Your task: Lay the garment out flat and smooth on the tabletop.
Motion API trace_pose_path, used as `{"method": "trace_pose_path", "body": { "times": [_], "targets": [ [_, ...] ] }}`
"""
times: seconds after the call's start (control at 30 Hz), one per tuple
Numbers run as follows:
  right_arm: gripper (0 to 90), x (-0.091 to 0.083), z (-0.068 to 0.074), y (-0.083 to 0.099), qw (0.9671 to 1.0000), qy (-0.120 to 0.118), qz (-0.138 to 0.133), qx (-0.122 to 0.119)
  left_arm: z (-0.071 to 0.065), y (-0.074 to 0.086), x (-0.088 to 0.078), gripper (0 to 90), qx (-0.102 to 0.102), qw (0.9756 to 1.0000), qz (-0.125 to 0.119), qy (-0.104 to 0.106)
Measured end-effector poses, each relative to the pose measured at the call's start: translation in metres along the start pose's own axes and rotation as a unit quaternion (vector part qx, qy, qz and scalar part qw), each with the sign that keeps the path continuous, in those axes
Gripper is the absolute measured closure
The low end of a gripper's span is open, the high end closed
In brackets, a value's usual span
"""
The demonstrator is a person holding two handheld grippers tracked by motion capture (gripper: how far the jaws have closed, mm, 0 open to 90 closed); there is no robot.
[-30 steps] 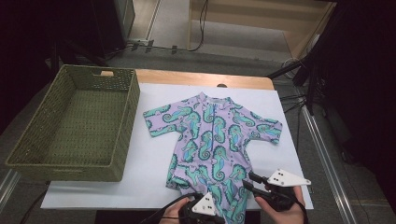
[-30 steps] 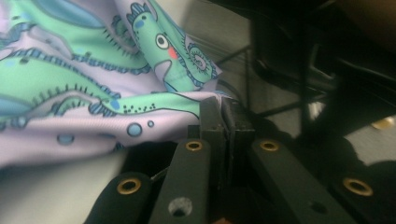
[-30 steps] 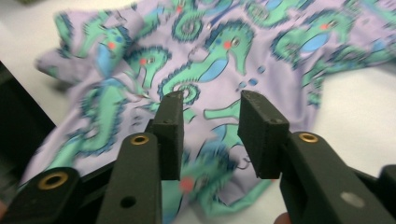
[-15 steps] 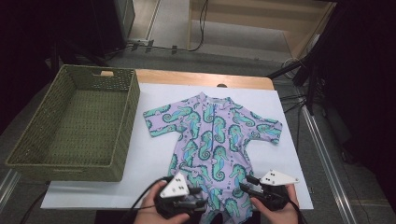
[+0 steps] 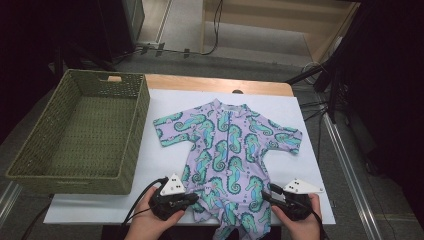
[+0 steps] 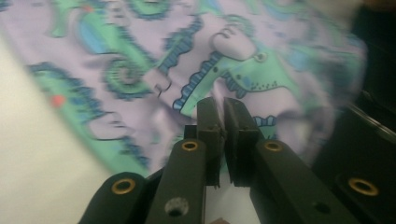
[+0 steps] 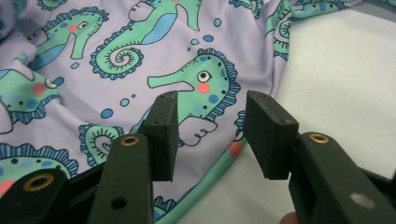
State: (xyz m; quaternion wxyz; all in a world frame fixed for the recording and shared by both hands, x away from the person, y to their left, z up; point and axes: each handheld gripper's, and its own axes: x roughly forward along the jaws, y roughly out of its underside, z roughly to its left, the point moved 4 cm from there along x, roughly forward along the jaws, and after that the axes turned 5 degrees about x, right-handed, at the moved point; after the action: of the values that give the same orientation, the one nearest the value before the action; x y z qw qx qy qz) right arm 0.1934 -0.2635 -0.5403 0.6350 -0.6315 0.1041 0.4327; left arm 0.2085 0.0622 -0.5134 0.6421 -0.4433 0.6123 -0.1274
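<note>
Lying flat, seahorse-print romper, no legible writing, left tongs closed

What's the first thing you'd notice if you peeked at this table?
A lilac baby swimsuit printed with green seahorses, lying flat on the white table sheet. Left of it sits a big empty olive woven basket. At the swimsuit's near end, the left gripper is shut and the right gripper is open.

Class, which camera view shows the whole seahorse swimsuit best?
The high view: the seahorse swimsuit lies spread flat, sleeves and legs visible. The left gripper view gives a blurred patch behind closed jaws; the right gripper view gives a sharp close-up of its hem between open jaws.
</note>
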Motion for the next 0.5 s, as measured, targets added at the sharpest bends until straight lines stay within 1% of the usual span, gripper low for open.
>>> {"method": "trace_pose_path", "body": {
  "times": [0.03, 0.07, 0.1, 0.13, 0.17, 0.2, 0.23, 0.27, 0.3, 0.33, 0.37, 0.4, 0.43, 0.47, 0.5],
  "targets": [
    [53.2, 0.0, -0.001, 0.0, 1.0, 0.001, 0.0, -0.001, -0.006, 0.001, -0.001, 85.0, 0.001, 0.9999, 0.003, 0.015],
    [53.2, 0.0, -0.001, 0.0, 1.0, 0.001, -0.001, 0.0, -0.013, 0.002, -0.002, 85.0, 0.003, 0.9993, 0.007, 0.035],
    [53.2, 0.0, -0.001, 0.0, 1.0, 0.001, -0.001, -0.001, -0.021, 0.003, -0.003, 85.0, 0.011, 0.9981, 0.015, 0.06],
    [53.2, 0.0, -0.001, 0.0, 1.0, 0.002, -0.002, -0.001, -0.029, 0.005, -0.004, 84.9, 0.019, 0.9951, 0.026, 0.094],
    [53.2, -0.001, -0.001, 0.001, 1.0, 0.001, -0.002, -0.002, -0.038, 0.007, -0.005, 84.4, 0.031, 0.9909, 0.034, 0.127],
    [53.2, -0.001, 0.0, 0.001, 1.0, 0.001, -0.002, 0.0, -0.045, 0.008, -0.007, 82.5, 0.044, 0.9886, 0.033, 0.14],
    [53.2, -0.001, 0.0, 0.002, 1.0, 0.0, -0.001, -0.002, -0.049, 0.008, -0.01, 77.3, 0.052, 0.9873, 0.025, 0.148],
    [53.2, -0.002, 0.0, 0.002, 1.0, 0.0, -0.002, -0.004, -0.05, 0.007, -0.014, 70.7, 0.053, 0.9864, 0.012, 0.155],
    [53.2, -0.003, 0.0, 0.003, 1.0, 0.001, -0.003, -0.003, -0.049, 0.004, -0.021, 65.0, 0.043, 0.9852, -0.012, 0.165],
    [53.1, -0.004, -0.001, 0.003, 1.0, 0.002, -0.004, -0.002, -0.045, 0.001, -0.027, 61.1, 0.038, 0.9843, -0.034, 0.169],
    [53.1, -0.005, -0.002, 0.003, 1.0, 0.002, -0.007, 0.002, -0.04, -0.001, -0.033, 58.7, 0.031, 0.984, -0.054, 0.167],
    [53.1, -0.006, -0.003, 0.004, 1.0, 0.003, -0.008, 0.002, -0.035, -0.003, -0.037, 57.2, 0.024, 0.9847, -0.066, 0.16],
    [53.1, -0.006, -0.004, 0.004, 0.9999, 0.004, -0.007, 0.006, -0.029, -0.004, -0.04, 56.3, 0.017, 0.9872, -0.074, 0.141],
    [53.1, -0.006, -0.005, 0.004, 0.9999, 0.004, -0.007, 0.007, -0.023, -0.004, -0.04, 55.4, 0.014, 0.9912, -0.07, 0.112],
    [53.1, -0.006, -0.005, 0.005, 0.9999, 0.006, -0.005, 0.009, -0.019, -0.001, -0.037, 53.7, 0.015, 0.9948, -0.058, 0.083]
  ]
}}
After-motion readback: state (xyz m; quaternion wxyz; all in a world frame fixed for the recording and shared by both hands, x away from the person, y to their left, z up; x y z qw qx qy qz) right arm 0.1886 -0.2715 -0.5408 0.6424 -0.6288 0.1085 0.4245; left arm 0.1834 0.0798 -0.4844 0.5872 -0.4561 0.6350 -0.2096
